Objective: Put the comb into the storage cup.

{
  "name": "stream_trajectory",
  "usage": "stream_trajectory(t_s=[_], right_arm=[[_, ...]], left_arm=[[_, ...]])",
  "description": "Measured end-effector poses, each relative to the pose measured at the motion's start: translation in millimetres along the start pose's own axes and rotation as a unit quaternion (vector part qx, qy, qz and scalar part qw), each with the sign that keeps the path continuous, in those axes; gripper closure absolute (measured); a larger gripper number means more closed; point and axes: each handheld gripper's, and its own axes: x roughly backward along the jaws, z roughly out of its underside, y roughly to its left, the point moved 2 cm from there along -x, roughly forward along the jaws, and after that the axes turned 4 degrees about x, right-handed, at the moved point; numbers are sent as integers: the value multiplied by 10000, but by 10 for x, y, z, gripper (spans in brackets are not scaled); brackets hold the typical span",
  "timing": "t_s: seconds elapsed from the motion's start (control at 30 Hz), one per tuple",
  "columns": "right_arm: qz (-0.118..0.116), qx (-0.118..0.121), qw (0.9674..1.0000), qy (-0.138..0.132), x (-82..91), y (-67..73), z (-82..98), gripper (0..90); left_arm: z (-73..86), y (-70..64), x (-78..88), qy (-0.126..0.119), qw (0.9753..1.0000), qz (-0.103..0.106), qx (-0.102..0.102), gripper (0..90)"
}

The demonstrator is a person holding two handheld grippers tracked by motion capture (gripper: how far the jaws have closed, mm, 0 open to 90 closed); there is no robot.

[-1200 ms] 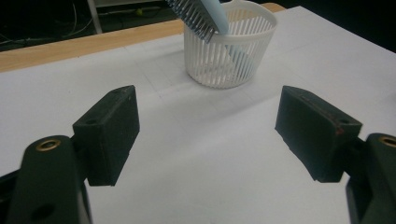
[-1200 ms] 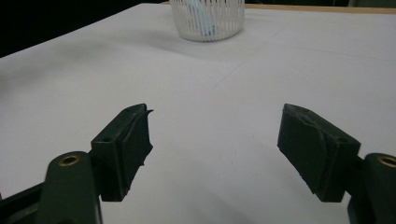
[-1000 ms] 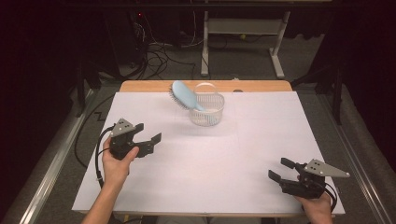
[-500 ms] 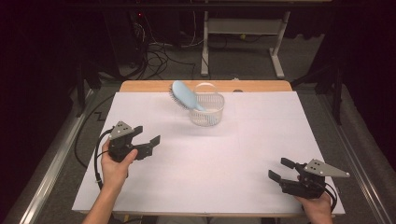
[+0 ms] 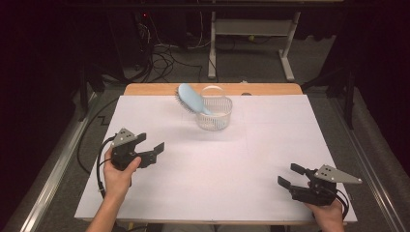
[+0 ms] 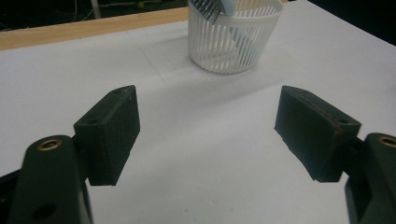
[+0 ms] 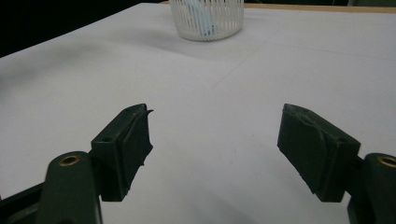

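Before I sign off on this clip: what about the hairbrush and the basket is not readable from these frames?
- Hairbrush handle end: high view, hidden down inside the white basket; whether it touches the bottom is unclear.
- Brush head: left gripper view, cut off by the top edge.
- Brush in the right gripper view: a pale blue strip behind the basket slats.
- Basket floor: every view, screened by its wall.

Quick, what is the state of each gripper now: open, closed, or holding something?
Left gripper: open, holding nothing.
Right gripper: open, holding nothing.
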Motion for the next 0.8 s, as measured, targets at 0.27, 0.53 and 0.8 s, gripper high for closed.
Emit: stream_trajectory(t_s=[0.27, 0.53, 0.8], right_arm=[[2, 1, 10000, 0, -1, 1, 0, 259], [-6, 7, 10000, 6, -4, 1, 0, 260], [-8, 1, 10000, 10, -5, 2, 0, 260]], left_arm=[[39, 17, 8, -5, 10000, -19, 27, 230], [92, 41, 11, 7, 10000, -26, 89, 229], [140, 63, 16, 24, 9999, -46, 145, 230]])
